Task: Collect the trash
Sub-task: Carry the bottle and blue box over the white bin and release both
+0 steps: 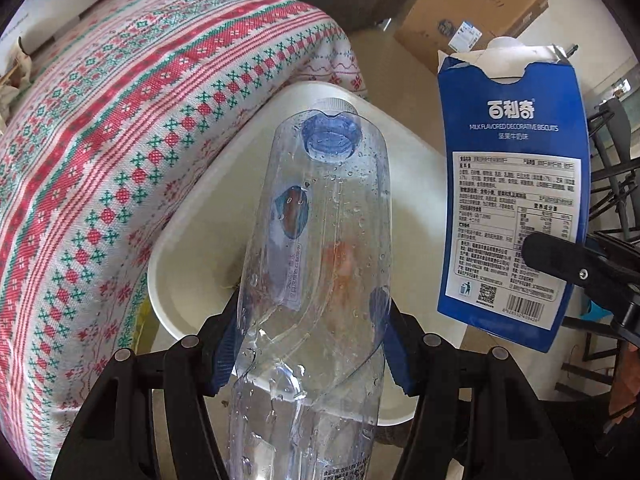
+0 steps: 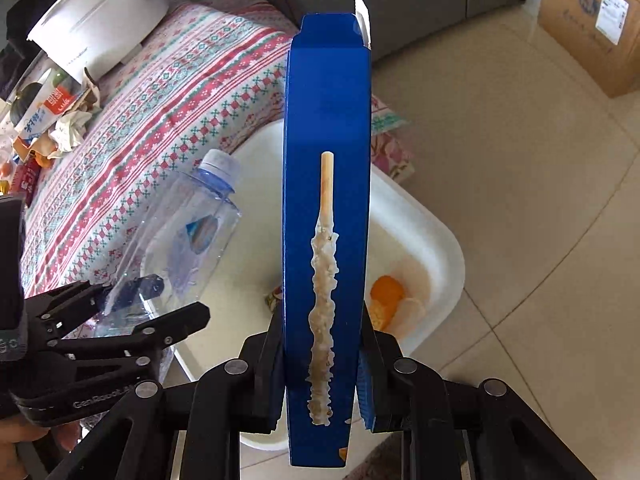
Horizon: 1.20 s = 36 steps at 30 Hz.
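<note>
Left wrist view: the left gripper [image 1: 310, 344] is squeezed shut on a clear plastic bottle [image 1: 316, 248], one blue pad on each side. The bottle points away up the middle of the frame, with its blue cap [image 1: 332, 136] at the far end and water drops inside. It hangs above a white bin [image 1: 188, 248] in the center. A table with a red and green patterned cloth [image 1: 120, 140] fills the left side, touching or just beside the bin; it is hard to tell which.

Right wrist view: the right gripper [image 2: 322, 376] is closed tight on a blue biscuit box [image 2: 326, 120], which stands up tall in the middle. Orange peel [image 2: 386, 294] lies in the bin at center right. Other trash [image 2: 52, 120] sits on the cloth at the left edge. A cardboard box [image 2: 592, 20] stands on the floor, upper right.
</note>
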Tool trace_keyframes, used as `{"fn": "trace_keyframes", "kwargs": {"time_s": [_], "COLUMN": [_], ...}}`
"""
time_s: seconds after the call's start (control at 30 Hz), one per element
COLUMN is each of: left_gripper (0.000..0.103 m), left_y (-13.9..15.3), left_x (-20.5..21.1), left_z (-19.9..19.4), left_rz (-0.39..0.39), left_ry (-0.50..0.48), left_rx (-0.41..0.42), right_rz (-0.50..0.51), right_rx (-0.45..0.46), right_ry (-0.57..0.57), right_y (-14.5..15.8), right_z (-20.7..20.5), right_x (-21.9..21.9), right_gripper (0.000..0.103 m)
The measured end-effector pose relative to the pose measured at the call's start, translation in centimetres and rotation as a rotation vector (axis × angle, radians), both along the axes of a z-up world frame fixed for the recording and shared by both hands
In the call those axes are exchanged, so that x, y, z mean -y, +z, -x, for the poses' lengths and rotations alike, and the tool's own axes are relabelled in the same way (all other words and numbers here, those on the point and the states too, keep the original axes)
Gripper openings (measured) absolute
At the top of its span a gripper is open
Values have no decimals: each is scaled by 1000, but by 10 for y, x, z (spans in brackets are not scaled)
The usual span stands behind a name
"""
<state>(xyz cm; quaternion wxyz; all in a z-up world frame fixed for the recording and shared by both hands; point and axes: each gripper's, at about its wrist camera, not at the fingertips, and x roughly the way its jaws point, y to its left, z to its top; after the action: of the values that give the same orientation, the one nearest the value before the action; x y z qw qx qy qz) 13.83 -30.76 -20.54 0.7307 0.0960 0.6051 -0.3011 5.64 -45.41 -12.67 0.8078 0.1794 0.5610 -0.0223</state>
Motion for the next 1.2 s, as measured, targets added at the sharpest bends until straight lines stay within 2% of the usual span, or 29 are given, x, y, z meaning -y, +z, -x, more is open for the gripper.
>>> {"fn": "trace_keyframes", "kwargs": {"time_s": [0.17, 0.33, 0.47, 0.6, 0.83, 0.93, 0.97, 1.0, 1.03, 1.07, 1.2], "left_gripper": [67, 86, 88, 91, 95, 97, 98, 98, 98, 98, 99], "left_y": [-4, 9, 27, 42, 57, 61, 60, 60, 62, 64, 73], "left_x": [5, 6, -4, -27, -91, -123, -127, -136, -143, -151, -180], "left_z": [-2, 9, 17, 27, 31, 26, 22, 20, 17, 15, 7], "left_rz": [18, 47, 45, 60, 23, 10, 6, 2, 0, -3, -5], "left_ry": [15, -8, -14, 8, 37, 55, 64, 75, 86, 97, 131], "left_rx": [-8, 24, 73, 96, 145, 153, 152, 153, 158, 165, 189], "right_rz": [-8, -10, 1, 12, 29, 44, 53, 55, 57, 58, 79], "right_rx": [0, 9, 1, -22, -51, -73, -84, -90, -97, -100, -84], "right_ry": [3, -5, -7, -5, 3, 4, 4, 1, -7, -16, -6], "right_y": [2, 6, 5, 0, -6, -9, -11, -12, -12, -12, -7], "right_z": [-2, -4, -1, 0, -6, -8, -9, -10, -10, -11, -15], "right_x": [2, 6, 6, 4, -7, -14, -17, -19, -20, -22, -33], "right_gripper": [26, 26, 26, 26, 26, 30, 35, 41, 58, 68, 71]}}
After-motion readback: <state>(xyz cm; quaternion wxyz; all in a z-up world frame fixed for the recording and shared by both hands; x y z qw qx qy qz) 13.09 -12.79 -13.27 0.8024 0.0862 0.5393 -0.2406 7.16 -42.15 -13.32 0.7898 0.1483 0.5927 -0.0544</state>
